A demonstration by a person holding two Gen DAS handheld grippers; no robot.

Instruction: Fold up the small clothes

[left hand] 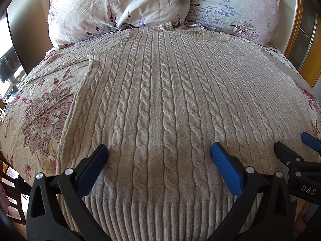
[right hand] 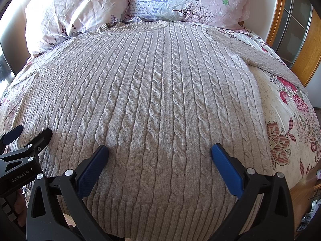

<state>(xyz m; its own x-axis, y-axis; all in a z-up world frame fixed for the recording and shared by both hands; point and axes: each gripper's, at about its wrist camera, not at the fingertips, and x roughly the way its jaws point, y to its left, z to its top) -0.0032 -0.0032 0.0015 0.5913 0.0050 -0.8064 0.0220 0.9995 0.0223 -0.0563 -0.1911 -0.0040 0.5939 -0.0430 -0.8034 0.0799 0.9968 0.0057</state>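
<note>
Spread wide, the left gripper (left hand: 159,153) and right gripper (right hand: 159,153) hover side by side over the ribbed hem of the beige cable-knit sweater (left hand: 160,100), which lies flat on the floral bedspread (left hand: 40,108), collar toward the two pillows (left hand: 112,6) at the bed's head edge.

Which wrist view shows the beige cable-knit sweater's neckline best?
The right wrist view: the beige cable-knit sweater's ribbed neckline shows as a wide curved band below the floral pillows. The left wrist view catches only a short piece of the collar, foreshortened at the pillows' edge.
</note>
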